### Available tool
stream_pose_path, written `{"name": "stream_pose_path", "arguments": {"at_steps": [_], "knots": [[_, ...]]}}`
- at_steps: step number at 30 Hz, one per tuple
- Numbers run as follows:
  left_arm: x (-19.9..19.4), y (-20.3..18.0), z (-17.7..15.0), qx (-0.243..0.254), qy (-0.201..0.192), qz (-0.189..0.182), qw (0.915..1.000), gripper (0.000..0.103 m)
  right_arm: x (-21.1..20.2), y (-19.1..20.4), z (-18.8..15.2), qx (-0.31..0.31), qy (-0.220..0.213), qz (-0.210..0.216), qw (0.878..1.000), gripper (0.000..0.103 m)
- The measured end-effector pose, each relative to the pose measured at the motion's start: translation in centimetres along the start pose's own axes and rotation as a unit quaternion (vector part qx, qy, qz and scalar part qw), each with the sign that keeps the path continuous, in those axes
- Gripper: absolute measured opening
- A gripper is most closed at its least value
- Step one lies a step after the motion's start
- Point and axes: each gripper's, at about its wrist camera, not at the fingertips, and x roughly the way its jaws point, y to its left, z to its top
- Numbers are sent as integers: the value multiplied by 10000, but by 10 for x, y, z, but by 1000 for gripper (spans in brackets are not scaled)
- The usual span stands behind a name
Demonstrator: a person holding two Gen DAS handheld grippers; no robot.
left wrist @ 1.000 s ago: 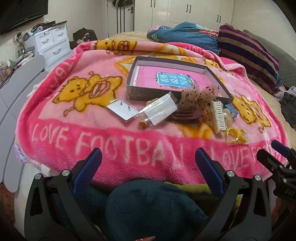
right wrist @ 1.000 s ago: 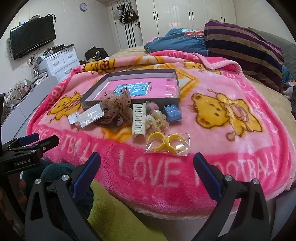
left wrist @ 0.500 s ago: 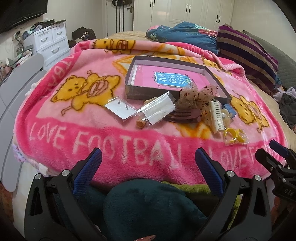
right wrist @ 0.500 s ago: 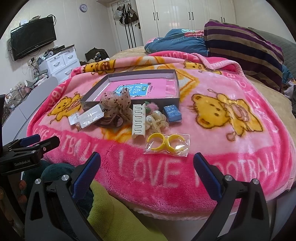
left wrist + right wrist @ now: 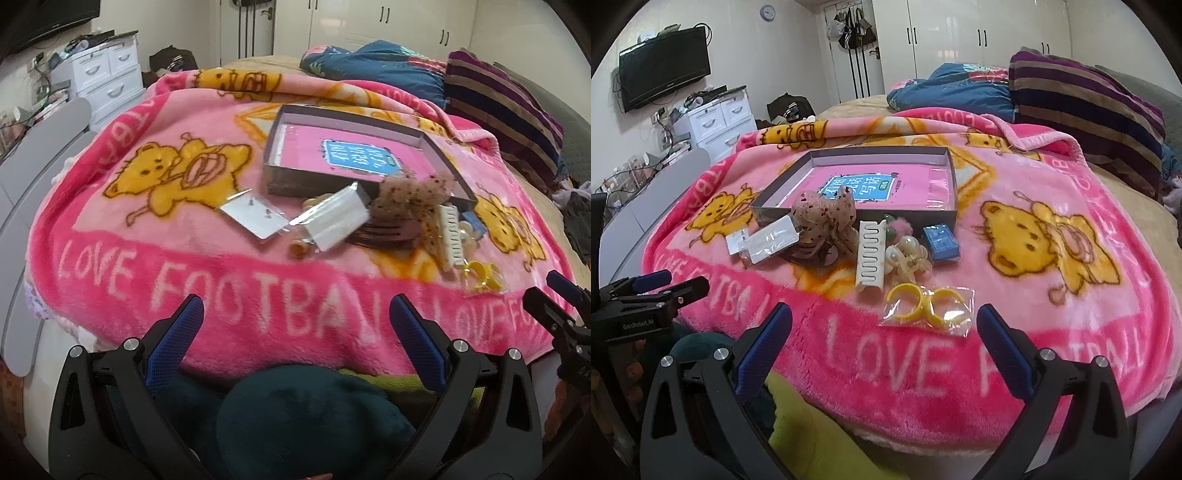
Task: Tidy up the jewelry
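A shallow grey box (image 5: 951,177) (image 5: 273,147) with a pink book inside lies on the pink blanket. In front of it sits a heap of accessories: a beige lace bow (image 5: 827,216) (image 5: 413,195), a white comb clip (image 5: 870,254) (image 5: 452,236), a pearl claw clip (image 5: 908,254), a blue box (image 5: 940,240), bagged yellow rings (image 5: 929,306) (image 5: 482,277), clear packets (image 5: 768,240) (image 5: 332,218) and an earring card (image 5: 255,216). My left gripper (image 5: 295,325) and right gripper (image 5: 884,328) both stand open at the bed's near edge, holding nothing.
The pink "LOVE FOOTBALL" blanket (image 5: 1071,206) covers the bed. A striped pillow (image 5: 1082,103) and blue bedding (image 5: 953,86) lie at the back right. A white drawer unit (image 5: 716,118) and wall TV (image 5: 665,66) stand left. A dark green cushion (image 5: 306,417) lies under the grippers.
The left wrist view has shifted slightly, with the accessories now a little closer and lower. The right view is nearly unchanged. Both grippers stay open.
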Motion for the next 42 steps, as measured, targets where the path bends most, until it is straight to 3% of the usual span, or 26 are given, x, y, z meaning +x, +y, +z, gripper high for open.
{"name": "stream_pose_path", "arguments": {"at_steps": [8, 11, 18, 21, 23, 25, 26, 33, 37, 42], "knots": [[19, 33, 14, -419, 200, -144, 9988, 94, 21, -6, 13, 35, 140, 127, 9998, 99], [29, 43, 22, -494, 261, -19, 9984, 94, 31, -11, 17, 75, 228, 112, 9996, 99], [54, 57, 39, -238, 405, 288, 9985, 94, 47, -21, 25, 125, 299, 89, 9994, 99], [63, 60, 45, -127, 473, 221, 9986, 94, 53, -23, 28, 57, 308, 43, 9995, 99], [68, 60, 47, -68, 492, 191, 9986, 94, 58, -23, 29, -2, 316, 25, 9995, 96], [74, 61, 49, 8, 537, 191, 9984, 94, 64, -24, 30, -35, 379, 56, 9993, 79], [76, 62, 51, 48, 547, 199, 9983, 94, 68, -25, 30, -36, 461, 88, 9989, 78], [93, 70, 59, 295, 691, -5, 9972, 94, 83, -29, 31, 39, 604, 211, 9979, 70], [102, 62, 61, 532, 775, -324, 9950, 94, 90, -32, 32, 59, 678, 262, 9973, 66], [114, 47, 63, 919, 787, -323, 9921, 94, 99, -33, 34, 95, 738, 335, 9967, 60]]}}
